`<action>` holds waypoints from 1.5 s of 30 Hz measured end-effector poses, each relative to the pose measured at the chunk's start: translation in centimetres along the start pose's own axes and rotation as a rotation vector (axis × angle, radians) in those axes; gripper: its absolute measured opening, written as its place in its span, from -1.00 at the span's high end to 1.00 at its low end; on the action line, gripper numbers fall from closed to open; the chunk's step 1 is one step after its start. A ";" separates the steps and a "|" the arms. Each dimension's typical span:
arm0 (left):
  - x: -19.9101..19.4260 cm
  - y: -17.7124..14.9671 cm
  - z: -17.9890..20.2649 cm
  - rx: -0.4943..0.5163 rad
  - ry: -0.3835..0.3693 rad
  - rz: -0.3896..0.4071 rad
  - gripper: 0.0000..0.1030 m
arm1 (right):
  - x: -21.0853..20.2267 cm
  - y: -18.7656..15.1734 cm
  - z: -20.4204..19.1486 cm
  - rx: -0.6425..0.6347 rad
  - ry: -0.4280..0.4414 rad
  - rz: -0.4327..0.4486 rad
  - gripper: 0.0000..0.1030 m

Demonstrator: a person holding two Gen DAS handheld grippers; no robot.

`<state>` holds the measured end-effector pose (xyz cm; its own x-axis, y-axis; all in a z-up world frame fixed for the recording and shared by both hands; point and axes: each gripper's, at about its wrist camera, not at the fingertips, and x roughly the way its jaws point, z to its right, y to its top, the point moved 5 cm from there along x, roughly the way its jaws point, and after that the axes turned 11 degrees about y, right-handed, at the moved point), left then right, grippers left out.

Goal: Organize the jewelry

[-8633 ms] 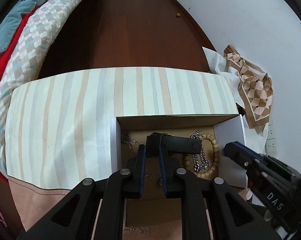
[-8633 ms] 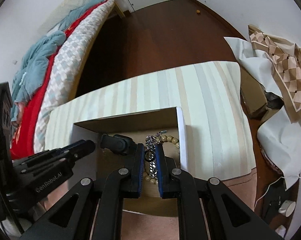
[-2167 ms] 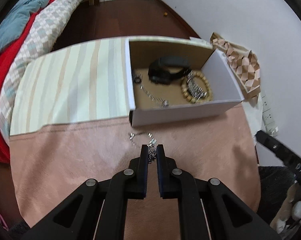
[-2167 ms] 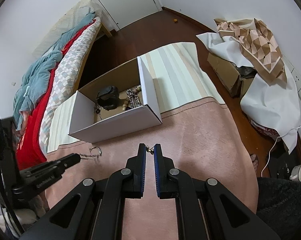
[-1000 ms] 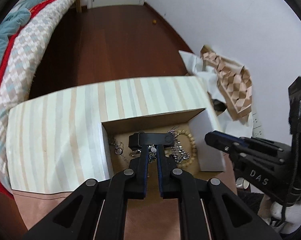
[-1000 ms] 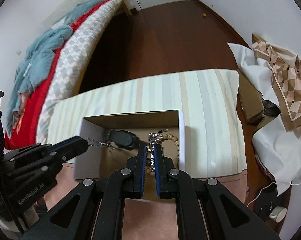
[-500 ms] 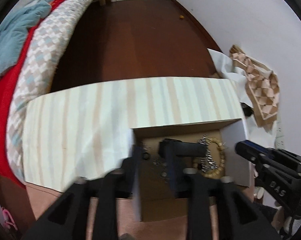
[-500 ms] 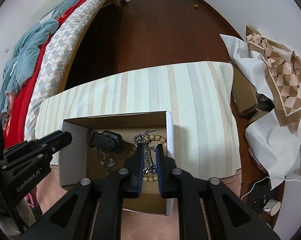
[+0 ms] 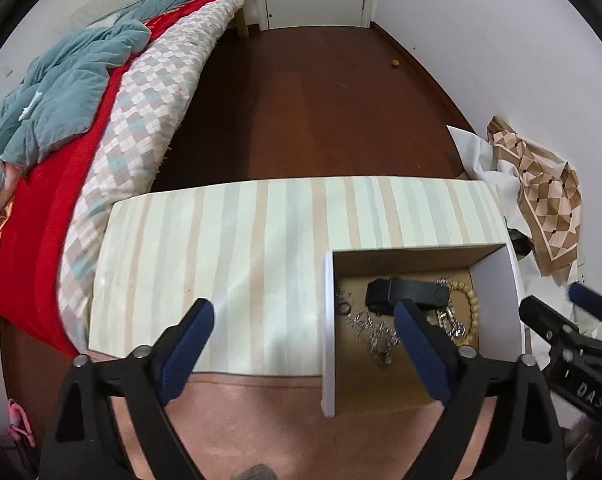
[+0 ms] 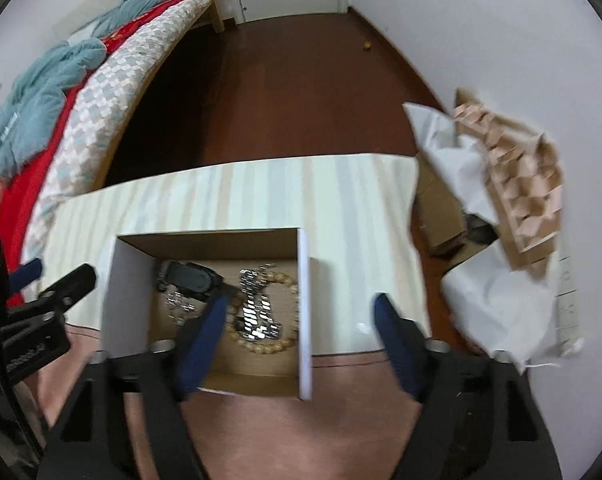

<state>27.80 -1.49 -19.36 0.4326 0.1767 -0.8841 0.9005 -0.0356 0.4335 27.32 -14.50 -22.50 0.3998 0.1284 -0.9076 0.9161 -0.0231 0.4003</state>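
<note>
Both my grippers, left and right, are spreading wide with nothing held. Below, the box holds a black band, beads and chains.

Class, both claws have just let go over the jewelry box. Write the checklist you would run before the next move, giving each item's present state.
1. Left claw empty, jaws opening: ok.
2. Right claw empty, jaws opening: ok.
3. Thin silver chain lies inside the cardboard box: ok.
4. Silver link bracelet rests on the wooden bead bracelet in the box: ok.
5. Black band inside the box: ok.
6. No jewelry left on the pink cloth: cannot tell, the claws hide part of it.
</note>
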 end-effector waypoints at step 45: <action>-31.9 -13.9 -6.6 -0.124 -0.009 0.355 -0.97 | -37.3 -16.4 -6.6 -0.083 -0.033 0.505 -1.00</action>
<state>1.21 -0.15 3.94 0.7179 0.1659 -0.6761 0.6821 0.0261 0.7308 -2.75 -12.41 5.59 0.7939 0.0902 -0.6013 0.6034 0.0047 0.7974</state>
